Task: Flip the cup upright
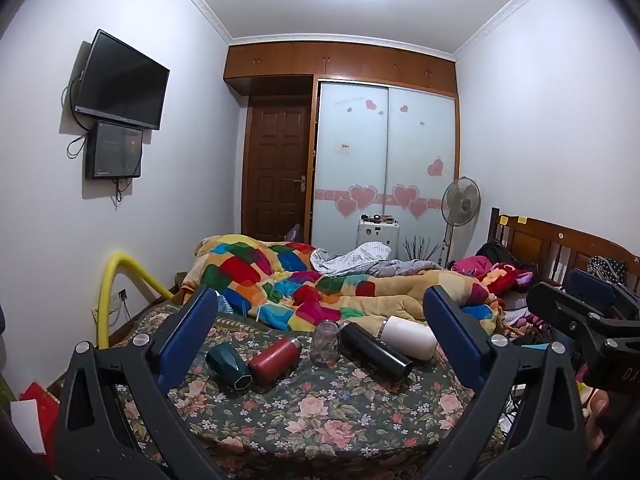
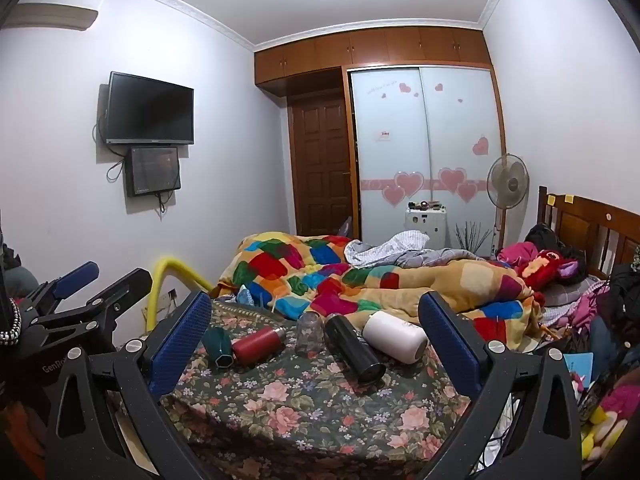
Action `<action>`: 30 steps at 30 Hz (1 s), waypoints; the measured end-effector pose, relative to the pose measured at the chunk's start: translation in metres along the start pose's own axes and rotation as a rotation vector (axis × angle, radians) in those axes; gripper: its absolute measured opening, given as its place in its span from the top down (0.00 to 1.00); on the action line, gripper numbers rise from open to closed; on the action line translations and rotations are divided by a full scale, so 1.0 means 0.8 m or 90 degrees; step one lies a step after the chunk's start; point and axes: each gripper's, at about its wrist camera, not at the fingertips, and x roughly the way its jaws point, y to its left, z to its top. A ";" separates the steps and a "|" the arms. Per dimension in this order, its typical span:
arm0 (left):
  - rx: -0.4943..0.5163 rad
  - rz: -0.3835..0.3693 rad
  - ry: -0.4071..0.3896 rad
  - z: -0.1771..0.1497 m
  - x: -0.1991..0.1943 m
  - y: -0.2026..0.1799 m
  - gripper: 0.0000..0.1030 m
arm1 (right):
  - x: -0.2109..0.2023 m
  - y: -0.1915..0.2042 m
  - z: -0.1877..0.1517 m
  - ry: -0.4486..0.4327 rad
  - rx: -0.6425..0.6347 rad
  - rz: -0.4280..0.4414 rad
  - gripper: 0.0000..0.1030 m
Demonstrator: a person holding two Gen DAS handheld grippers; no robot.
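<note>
Several cups lie in a row on the floral bedspread: a green faceted cup, a red flask, a black flask and a white tumbler, all on their sides. A clear glass stands mouth down between the red and black ones. The same row shows in the right wrist view: green, red, glass, black, white. My left gripper is open and empty, short of the row. My right gripper is open and empty, also short of it.
A colourful patchwork quilt is heaped just behind the cups. A wooden headboard and piled clothes are at the right. A yellow padded rail stands at the bed's left. The right gripper shows at the right edge of the left wrist view.
</note>
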 end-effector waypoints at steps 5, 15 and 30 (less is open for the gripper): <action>0.008 0.002 0.001 -0.001 0.000 -0.003 0.00 | 0.001 0.000 -0.002 0.001 0.000 -0.001 0.00; 0.009 0.002 0.001 0.002 0.001 -0.003 0.00 | 0.004 -0.001 -0.005 0.002 0.000 -0.002 0.00; 0.010 0.002 0.001 0.004 0.001 -0.005 0.00 | 0.003 -0.001 -0.003 0.002 -0.001 -0.003 0.00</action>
